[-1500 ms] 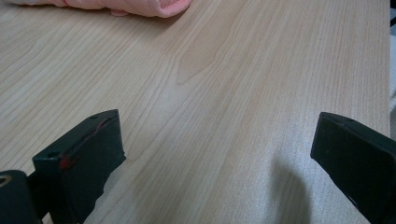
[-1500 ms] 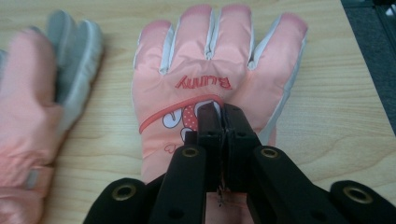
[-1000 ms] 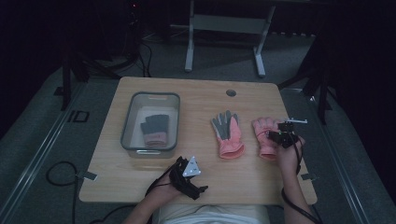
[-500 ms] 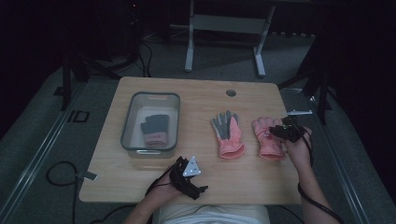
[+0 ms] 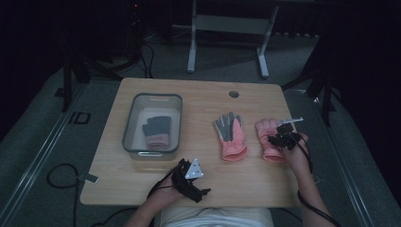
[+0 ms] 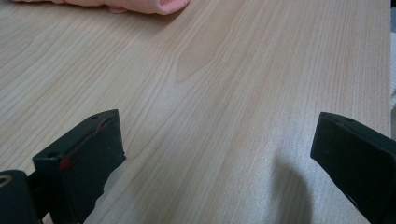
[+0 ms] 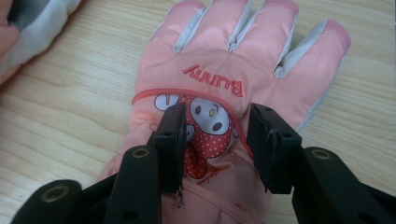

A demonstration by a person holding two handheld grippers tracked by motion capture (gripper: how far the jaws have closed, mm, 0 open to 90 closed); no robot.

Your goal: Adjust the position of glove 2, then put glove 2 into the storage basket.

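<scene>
Your right gripper [image 7: 215, 140] hangs over the back of the pink glove [image 7: 224, 93] on the wooden table [image 5: 198, 101], its jaws partly spread and just been opening, the pads standing either side of the cartoon bunny face with no pinch on the fabric. The word "Bunny" in red letters runs across the glove's back, read upside down from the right gripper view, above a white face and a red spotted patch. In the high view that glove [image 5: 265, 137] lies at about four o'clock on the tabletop, fingers pointing to twelve, with the right gripper [image 5: 283, 138] on its three o'clock edge.

Just beside it, toward nine o'clock, lies a second pink glove [image 5: 231, 137], grey palm up, fingers also toward twelve. Farther toward nine sits a clear plastic bin [image 5: 152, 98] holding a dark glove with a pink cuff [image 5: 157, 131].

At six o'clock, near the table's front edge, your left gripper [image 5: 191, 177] rests low over bare wood; in the left gripper view its jaws stand wide apart with nothing between them. A round grommet hole [image 5: 233, 93] marks the table at about one o'clock.
</scene>
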